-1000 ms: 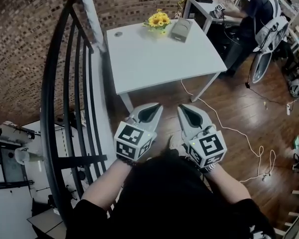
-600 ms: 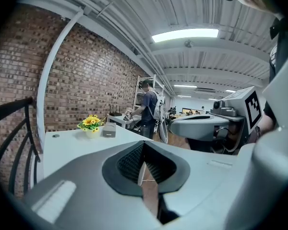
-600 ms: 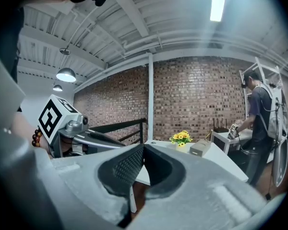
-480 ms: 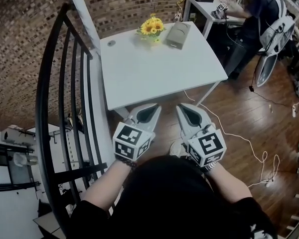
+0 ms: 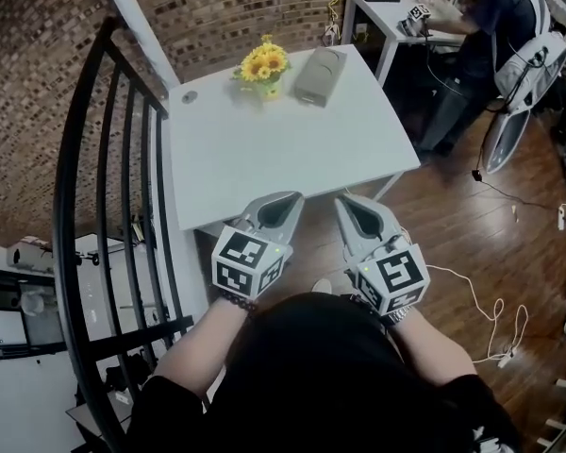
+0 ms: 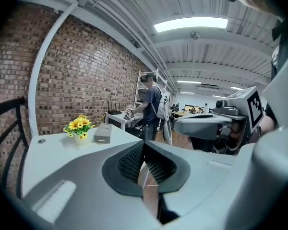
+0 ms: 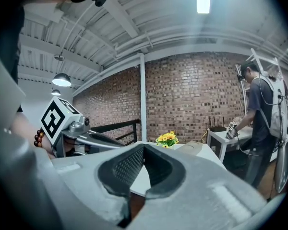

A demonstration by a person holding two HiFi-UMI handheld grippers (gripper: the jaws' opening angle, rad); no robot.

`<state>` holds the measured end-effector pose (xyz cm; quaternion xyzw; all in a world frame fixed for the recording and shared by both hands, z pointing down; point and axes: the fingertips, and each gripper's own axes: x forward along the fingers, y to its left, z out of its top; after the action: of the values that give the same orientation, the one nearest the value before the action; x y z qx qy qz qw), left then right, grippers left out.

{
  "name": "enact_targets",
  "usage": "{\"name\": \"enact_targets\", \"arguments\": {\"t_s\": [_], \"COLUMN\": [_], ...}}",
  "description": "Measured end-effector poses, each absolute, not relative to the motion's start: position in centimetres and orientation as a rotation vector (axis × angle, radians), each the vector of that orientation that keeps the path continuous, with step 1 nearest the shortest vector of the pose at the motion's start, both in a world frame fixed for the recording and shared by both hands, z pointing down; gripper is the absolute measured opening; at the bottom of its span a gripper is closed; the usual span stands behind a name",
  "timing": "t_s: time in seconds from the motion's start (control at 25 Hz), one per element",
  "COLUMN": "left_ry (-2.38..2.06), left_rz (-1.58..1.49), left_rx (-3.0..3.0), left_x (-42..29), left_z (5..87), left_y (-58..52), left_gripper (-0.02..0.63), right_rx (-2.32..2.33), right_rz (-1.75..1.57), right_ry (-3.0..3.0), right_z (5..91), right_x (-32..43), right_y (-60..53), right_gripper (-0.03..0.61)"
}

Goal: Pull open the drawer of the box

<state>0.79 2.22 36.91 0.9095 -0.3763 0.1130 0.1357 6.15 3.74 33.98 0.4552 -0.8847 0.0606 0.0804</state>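
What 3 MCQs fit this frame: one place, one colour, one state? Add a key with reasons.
1. Where is the box?
A) on the white table, beside the flowers
B) on the floor
C) between gripper fingers

2. Flower colour?
A) red
B) yellow
C) white

3. The left gripper and right gripper are:
A) wide open
B) shut on the box
C) shut, empty

Key: 1A, it sits near the table's far edge; 2B, the petals are yellow; 3C, each gripper view shows tips meeting with nothing between.
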Motion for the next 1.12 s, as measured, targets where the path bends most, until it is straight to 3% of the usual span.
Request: {"name": "enact_targets", "arguments": {"t_s": [0.32, 1.12], "left_ry": [-1.121, -1.092], "left_rz": [0.337, 0.216], "left_rx": [2.604, 2.463], "left_x": [4.5, 5.7], "left_z": [37.3, 39.9], "left_y": [-1.4, -11.1], "left_gripper": [0.017, 0.017], "right_rx": [1.358, 1.306], "right_rz": [0.194, 0.159], "right_ry": [-2.664, -2.617], "right_z": [34.3, 35.3], "right_x": [10.7, 12.1], "right_y": [0.8, -5.6], "right_gripper": [-0.009, -0.009]}}
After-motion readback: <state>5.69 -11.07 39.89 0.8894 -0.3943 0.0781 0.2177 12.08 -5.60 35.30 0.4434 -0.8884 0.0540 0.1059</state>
